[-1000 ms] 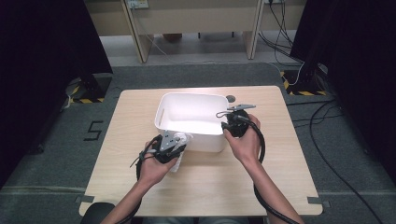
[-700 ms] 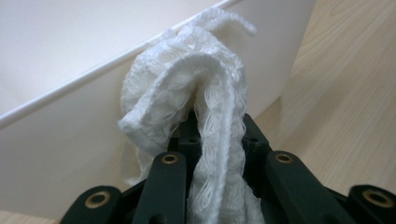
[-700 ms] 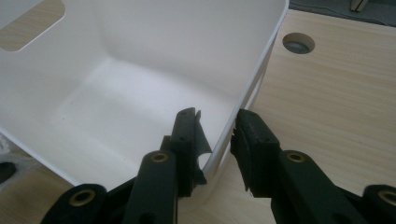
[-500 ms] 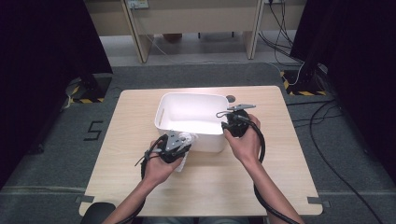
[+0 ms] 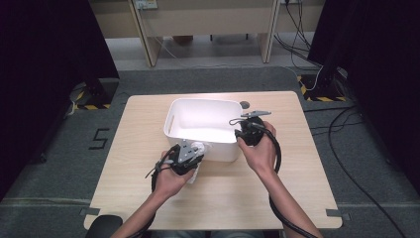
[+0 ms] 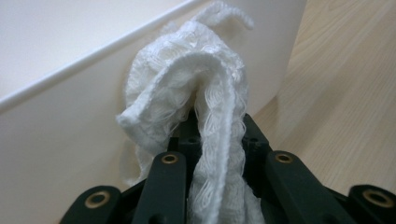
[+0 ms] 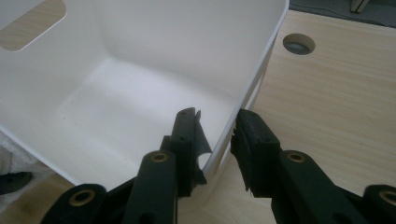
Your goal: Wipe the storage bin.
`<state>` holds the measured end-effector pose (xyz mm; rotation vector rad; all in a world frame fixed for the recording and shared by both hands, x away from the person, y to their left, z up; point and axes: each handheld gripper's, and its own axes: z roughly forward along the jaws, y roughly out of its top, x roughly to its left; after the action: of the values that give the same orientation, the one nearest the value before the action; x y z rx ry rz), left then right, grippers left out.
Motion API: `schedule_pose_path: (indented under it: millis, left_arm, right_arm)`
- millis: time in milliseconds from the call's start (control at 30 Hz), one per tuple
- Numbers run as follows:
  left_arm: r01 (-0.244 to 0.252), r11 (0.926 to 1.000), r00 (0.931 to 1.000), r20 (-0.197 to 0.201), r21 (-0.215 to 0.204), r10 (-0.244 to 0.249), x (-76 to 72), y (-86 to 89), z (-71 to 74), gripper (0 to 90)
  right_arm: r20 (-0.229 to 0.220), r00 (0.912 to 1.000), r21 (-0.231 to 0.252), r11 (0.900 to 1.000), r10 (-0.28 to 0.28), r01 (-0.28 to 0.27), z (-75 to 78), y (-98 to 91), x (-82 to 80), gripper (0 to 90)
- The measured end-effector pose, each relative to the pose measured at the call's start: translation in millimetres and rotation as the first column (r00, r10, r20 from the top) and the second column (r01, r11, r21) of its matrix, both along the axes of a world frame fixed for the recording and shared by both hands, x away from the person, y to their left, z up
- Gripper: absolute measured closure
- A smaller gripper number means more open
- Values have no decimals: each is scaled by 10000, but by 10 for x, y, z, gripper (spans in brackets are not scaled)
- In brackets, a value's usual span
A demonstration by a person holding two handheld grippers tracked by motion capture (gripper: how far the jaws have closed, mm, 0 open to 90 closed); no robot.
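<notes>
Left gripper (image 5: pixel 190 154) lifted cloth (image 6: pixel 196 93) binward (slightly).

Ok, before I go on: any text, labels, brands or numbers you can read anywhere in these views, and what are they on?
"5": a black figure marked on the grey floor, left of the table in the high view.
No print can be seen on the white bin, the white cloth or either gripper.
The outlet plate on the far wall is too small to read.

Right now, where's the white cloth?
The white cloth is clamped in the left gripper, pressed against the near outer wall of the white bin, at its left corner in the high view.
</notes>
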<state>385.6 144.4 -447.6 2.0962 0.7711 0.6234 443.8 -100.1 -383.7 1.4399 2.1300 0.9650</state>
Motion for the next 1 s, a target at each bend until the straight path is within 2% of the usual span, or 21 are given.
schedule_pose_path:
  millis: [67, 433, 1000]
  left_arm:
    - [-11, 10000, 10000, 1, -48, 11, 3, -12, -21, 757]
    - [62, 9995, 10000, -63, 309, -61, 22, -43, -140, 757]
    - [177, 9968, 9981, -601, 781, -130, 72, -83, -358, 757]
  right_arm:
    - [1, 10000, -3, 10000, 3, -3, 0, 0, 1, 699]
    - [16, 10000, 17, 10000, 9, -9, -1, 3, 1, 698]
    - [-10, 10000, 45, 10000, 0, 0, 0, 2, 1, 697]
